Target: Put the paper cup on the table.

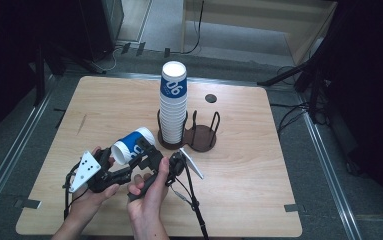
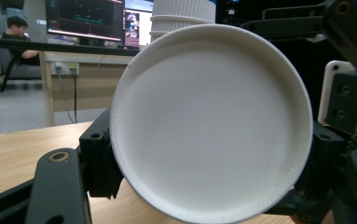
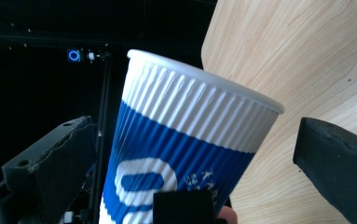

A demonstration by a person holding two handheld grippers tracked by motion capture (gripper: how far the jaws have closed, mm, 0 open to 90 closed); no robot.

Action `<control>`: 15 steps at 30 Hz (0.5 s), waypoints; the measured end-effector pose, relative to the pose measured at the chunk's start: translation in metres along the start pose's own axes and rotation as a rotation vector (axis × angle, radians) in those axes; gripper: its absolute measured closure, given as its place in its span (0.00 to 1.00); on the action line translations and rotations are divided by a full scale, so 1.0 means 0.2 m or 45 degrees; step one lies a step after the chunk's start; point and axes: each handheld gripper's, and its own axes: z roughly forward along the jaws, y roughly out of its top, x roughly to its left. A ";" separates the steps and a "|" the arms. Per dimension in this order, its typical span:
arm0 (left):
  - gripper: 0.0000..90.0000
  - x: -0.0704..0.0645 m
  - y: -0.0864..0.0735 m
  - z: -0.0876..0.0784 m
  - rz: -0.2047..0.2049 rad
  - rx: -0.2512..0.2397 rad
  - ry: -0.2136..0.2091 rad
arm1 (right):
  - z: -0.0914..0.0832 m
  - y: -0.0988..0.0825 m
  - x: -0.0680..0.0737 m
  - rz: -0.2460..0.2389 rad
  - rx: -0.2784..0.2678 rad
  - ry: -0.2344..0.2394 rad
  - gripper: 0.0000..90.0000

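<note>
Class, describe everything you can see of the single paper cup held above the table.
The paper cup is ribbed, white near its rolled rim and blue with white lettering lower down. It lies on its side above the wooden table, its white base facing the person. The left hand-held gripper is shut on it; the right hand-held gripper's jaws flank it, apart.

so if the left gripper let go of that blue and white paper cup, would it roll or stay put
Likely it would roll: the paper cup lies on its side in the left gripper, and its round tapered body would probably curve away across the table. It looks light and thin-walled, so a hard squeeze may dent it. Its ribbed sleeve probably helps the jaws hold it.
</note>
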 end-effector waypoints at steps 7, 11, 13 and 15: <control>0.30 0.00 0.00 0.00 0.005 0.007 -0.006 | 0.02 0.01 0.01 0.039 0.001 -0.004 0.00; 0.30 0.00 0.00 0.00 0.001 0.001 -0.010 | 0.03 0.02 0.03 0.064 0.016 -0.003 0.00; 0.30 0.00 0.00 0.00 0.002 0.005 -0.012 | 0.04 0.02 0.03 0.071 0.021 -0.008 0.00; 0.30 0.01 0.00 0.00 -0.002 0.011 -0.006 | 0.05 0.03 0.02 0.090 0.025 -0.008 0.00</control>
